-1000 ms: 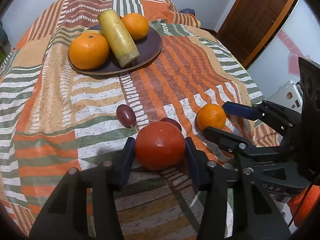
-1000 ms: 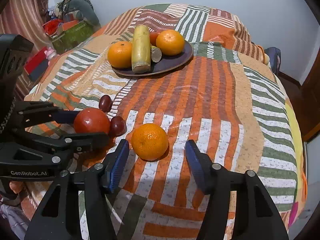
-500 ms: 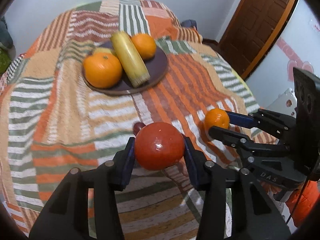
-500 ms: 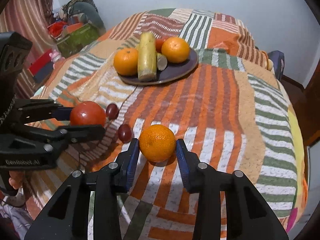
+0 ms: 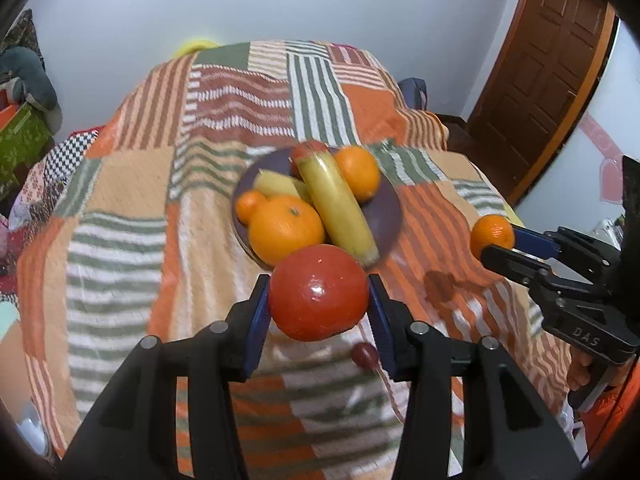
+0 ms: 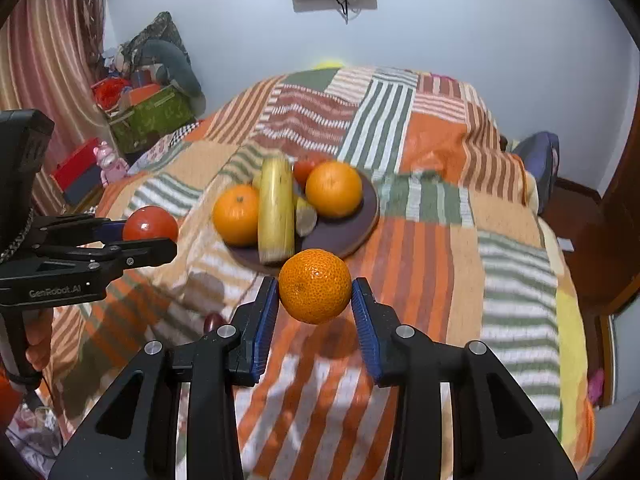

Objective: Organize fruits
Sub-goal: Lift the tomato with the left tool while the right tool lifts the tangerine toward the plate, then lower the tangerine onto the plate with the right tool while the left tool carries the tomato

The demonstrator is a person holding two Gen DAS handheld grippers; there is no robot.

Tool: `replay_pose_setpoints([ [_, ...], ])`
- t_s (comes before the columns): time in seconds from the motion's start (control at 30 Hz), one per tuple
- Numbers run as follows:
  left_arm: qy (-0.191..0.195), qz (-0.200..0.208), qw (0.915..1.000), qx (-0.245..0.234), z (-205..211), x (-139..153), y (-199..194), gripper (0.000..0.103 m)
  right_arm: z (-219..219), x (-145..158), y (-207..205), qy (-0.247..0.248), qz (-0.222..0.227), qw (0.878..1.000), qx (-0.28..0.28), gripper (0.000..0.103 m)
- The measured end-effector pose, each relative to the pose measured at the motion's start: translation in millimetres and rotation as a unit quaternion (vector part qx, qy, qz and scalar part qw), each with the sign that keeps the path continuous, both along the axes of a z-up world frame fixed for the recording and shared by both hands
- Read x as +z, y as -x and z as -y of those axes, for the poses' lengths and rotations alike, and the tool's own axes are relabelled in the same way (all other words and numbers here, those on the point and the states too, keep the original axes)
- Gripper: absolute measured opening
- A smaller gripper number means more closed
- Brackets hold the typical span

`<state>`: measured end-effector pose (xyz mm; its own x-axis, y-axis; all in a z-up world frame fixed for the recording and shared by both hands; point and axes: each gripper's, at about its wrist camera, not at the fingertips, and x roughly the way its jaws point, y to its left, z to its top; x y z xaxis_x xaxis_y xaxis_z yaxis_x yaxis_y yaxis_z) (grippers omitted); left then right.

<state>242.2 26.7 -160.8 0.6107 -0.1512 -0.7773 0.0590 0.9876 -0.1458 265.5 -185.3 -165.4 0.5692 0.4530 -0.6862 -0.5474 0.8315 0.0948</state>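
Two fruits aloft, one crowded plate

Left tongs (image 5: pixel 319 312) grip the glossy round red tomato (image 5: pixel 318 292) at frame centre; right tongs (image 6: pixel 315 312) clamp the small dimpled orange mandarin (image 6: pixel 315 285). Set each down gently in bare gaps on the dark round plate (image 6: pixel 362 216), releasing only once settled.

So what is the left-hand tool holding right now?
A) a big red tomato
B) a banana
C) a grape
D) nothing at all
A: the left gripper has its blue-padded fingers pressed against both sides of a big red tomato, held up off the striped blanket; the banana lies on the plate.
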Motion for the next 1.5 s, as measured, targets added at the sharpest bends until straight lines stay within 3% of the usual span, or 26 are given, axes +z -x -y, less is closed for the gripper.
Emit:
replay_pose_setpoints([
  [0.33, 0.001, 0.001, 0.9999, 0.015, -12, -8, -58, 0.046, -25, 0, -40, -0.025, -0.003, 1.000, 0.004, 0.035],
  [0.73, -0.002, -0.010, 0.9998, 0.014, -12, -26, -103, 0.046, -41, -24, -77, -0.004, -0.034, 0.999, 0.004, 0.035],
  [1.1, -0.012, -0.013, 0.9998, 0.007, -9, -33, -108, 0.049, -52, -64, -92, 0.026, -0.090, 0.995, 0.018, 0.035],
  [1.3, -0.012, -0.014, 0.9998, 0.003, -9, -31, -104, 0.050, -49, -61, -92, 0.027, -0.097, 0.995, 0.017, 0.035],
  [1.5, -0.015, -0.003, 0.9999, 0.007, -10, -21, -89, 0.053, -39, -45, -85, 0.024, -0.075, 0.997, -0.001, 0.048],
])
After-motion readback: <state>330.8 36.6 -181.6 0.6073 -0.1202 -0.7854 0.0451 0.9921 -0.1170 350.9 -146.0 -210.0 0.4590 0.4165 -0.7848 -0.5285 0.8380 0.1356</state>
